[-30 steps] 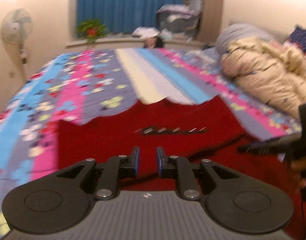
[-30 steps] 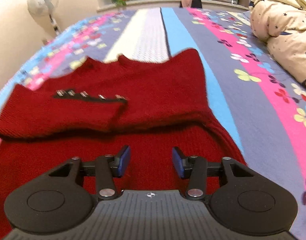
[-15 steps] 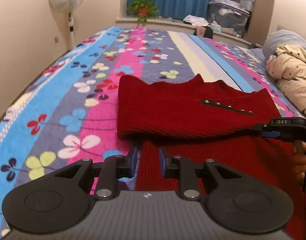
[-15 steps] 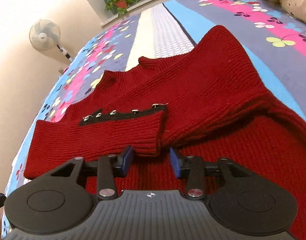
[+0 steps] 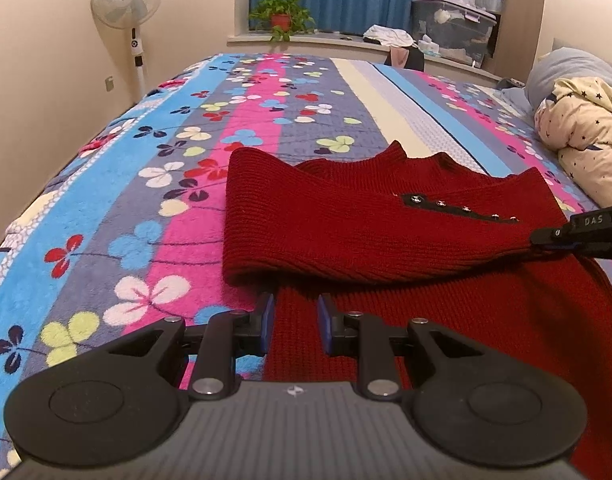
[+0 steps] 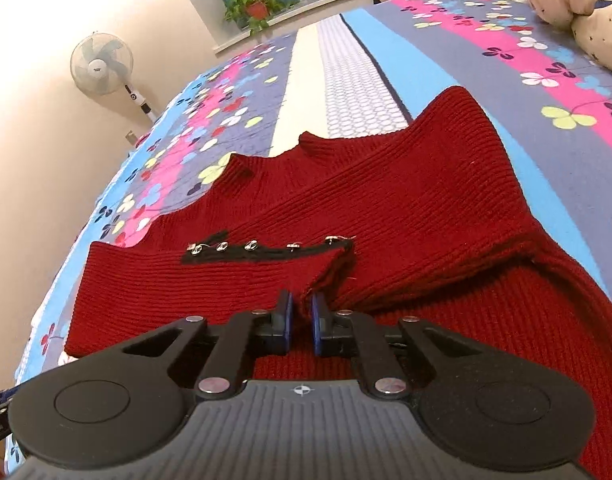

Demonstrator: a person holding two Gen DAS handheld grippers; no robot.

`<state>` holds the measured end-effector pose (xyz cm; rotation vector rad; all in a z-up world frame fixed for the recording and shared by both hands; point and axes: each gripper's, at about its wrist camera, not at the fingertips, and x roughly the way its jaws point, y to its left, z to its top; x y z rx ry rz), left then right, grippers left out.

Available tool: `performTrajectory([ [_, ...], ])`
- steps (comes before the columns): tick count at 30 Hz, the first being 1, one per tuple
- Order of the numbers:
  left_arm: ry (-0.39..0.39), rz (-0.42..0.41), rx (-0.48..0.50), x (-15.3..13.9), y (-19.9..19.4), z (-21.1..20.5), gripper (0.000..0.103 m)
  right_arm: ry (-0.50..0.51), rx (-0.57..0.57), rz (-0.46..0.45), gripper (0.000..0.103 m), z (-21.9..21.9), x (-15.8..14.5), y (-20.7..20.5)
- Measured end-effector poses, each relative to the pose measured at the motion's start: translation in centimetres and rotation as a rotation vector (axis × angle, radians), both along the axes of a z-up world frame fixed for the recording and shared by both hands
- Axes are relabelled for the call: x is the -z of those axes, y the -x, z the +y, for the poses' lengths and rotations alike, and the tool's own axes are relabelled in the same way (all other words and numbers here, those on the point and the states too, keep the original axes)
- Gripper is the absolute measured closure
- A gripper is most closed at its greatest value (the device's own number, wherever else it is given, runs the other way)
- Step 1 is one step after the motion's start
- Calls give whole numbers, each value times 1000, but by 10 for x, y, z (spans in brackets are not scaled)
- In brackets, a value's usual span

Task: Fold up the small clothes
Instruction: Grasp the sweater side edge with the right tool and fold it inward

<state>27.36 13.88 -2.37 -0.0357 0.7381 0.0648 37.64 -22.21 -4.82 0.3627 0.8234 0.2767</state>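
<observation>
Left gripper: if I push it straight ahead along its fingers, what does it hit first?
Probably the folded sleeve of the red sweater, lying across just ahead of the left gripper; depth is hard to judge.

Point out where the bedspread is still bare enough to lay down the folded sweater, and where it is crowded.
Free: the floral bedspread left of the red sweater, toward the fan-side edge, and the striped stretch beyond its collar up to the windowsill. Crowded: the right side, where the star-print duvet and grey pillow pile up, and the near middle, under the sweater and both tongs.
</observation>
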Motion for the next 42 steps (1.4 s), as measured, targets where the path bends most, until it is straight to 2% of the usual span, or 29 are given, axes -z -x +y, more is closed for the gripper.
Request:
performTrajectory([
  [2, 0, -1, -1, 1, -1, 0, 77, -37, 13, -63, 95, -3, -8, 4],
  [4, 0, -5, -3, 1, -1, 0, 77, -47, 3, -164, 95, -5, -23, 8],
  [6, 0, -9, -3, 1, -1, 0, 77, 4, 21, -270, 96, -11, -39, 9],
  [7, 0, -9, -3, 2, -1, 0, 77, 24, 59, -288, 96, -20, -45, 8],
  [10, 3, -8, -2, 2, -1, 0, 77, 103, 287, -284, 96, -65, -50, 1],
  [12, 6, -7, 3, 2, -1, -1, 77, 203, 369, -242, 96, -87, -40, -5],
  [14, 5, -2, 12, 4, -3, -3, 77, 163, 345, -121, 96, -102, -18, -17],
  [16, 2, 5, 19, 6, -4, -6, 77, 203, 309, -63, 95, -99, -5, -23],
  [18, 3, 9, 24, 7, -4, -6, 77, 237, 312, -58, 94, -94, -4, -25],
  [21, 4, 12, 23, 8, -4, -5, 77, 166, 355, -109, 90, -97, -13, -20],
  [24, 11, 21, 22, 10, -6, -4, 77, 160, 367, -124, 88, -97, -12, -18],
  [26, 19, 12, 22, 10, -9, -3, 77, 149, 377, -92, 74, -101, -9, -21],
  [27, 18, 3, 20, 10, -11, -2, 77, 138, 388, -75, 73, -104, -6, -22],
  [31, 27, -60, 26, 6, -24, 0, 77, 96, 377, -42, 76, -108, 2, -26],
  [32, 25, -75, 34, 5, -28, -1, 77, 99, 365, -48, 87, -106, 2, -27],
  [34, 28, -95, 44, 5, -38, -2, 77, 123, 353, -72, 92, -102, -1, -25],
  [39, 96, -103, 55, 13, -68, -5, 76, 100, 319, -137, 94, -96, -10, -21],
  [40, 104, -102, 59, 16, -74, -5, 74, 95, 310, -147, 94, -95, -11, -20],
  [42, 107, -87, 61, 22, -86, -9, 59, 85, 287, -163, 94, -92, -13, -19],
])
